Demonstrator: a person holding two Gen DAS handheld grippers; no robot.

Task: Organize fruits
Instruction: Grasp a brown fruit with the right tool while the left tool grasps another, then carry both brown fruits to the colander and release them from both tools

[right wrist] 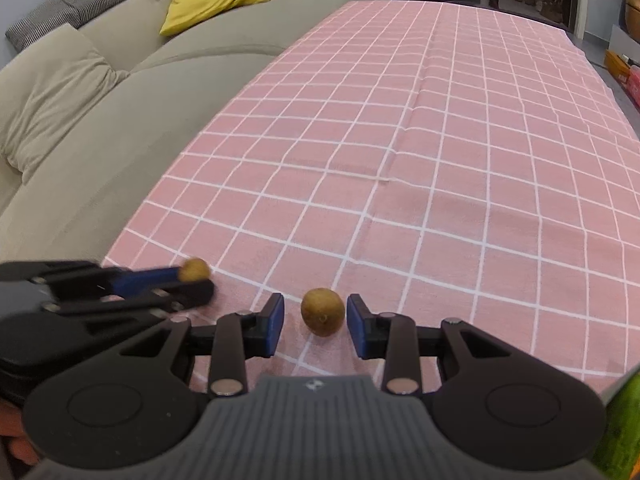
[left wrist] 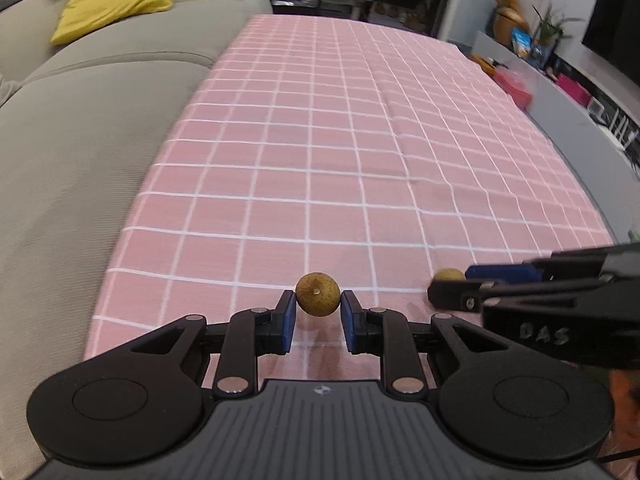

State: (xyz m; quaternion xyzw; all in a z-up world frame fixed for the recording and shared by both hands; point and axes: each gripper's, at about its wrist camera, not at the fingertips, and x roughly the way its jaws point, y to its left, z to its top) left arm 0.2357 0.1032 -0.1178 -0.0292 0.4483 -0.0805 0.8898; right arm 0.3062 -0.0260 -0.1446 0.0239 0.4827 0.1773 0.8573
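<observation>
Two small round brown fruits are at the near end of a table with a pink checked cloth (left wrist: pixel 340 152). My left gripper (left wrist: pixel 318 300) is shut on one fruit (left wrist: pixel 318 294), its blue pads touching both sides, a little above the cloth. It also shows in the right wrist view (right wrist: pixel 194 270), blurred. My right gripper (right wrist: pixel 316 314) is open around the second fruit (right wrist: pixel 323 311), which rests on the cloth with gaps on both sides. That fruit shows in the left wrist view (left wrist: pixel 449 275), behind the right gripper's fingers (left wrist: pixel 500 272).
A beige sofa (left wrist: pixel 88 120) with a yellow cushion (left wrist: pixel 112 4) runs along the table's left edge. Cluttered shelves and a TV (left wrist: pixel 612 20) stand to the right. A green object (right wrist: pixel 624 428) shows at the right wrist view's lower right corner.
</observation>
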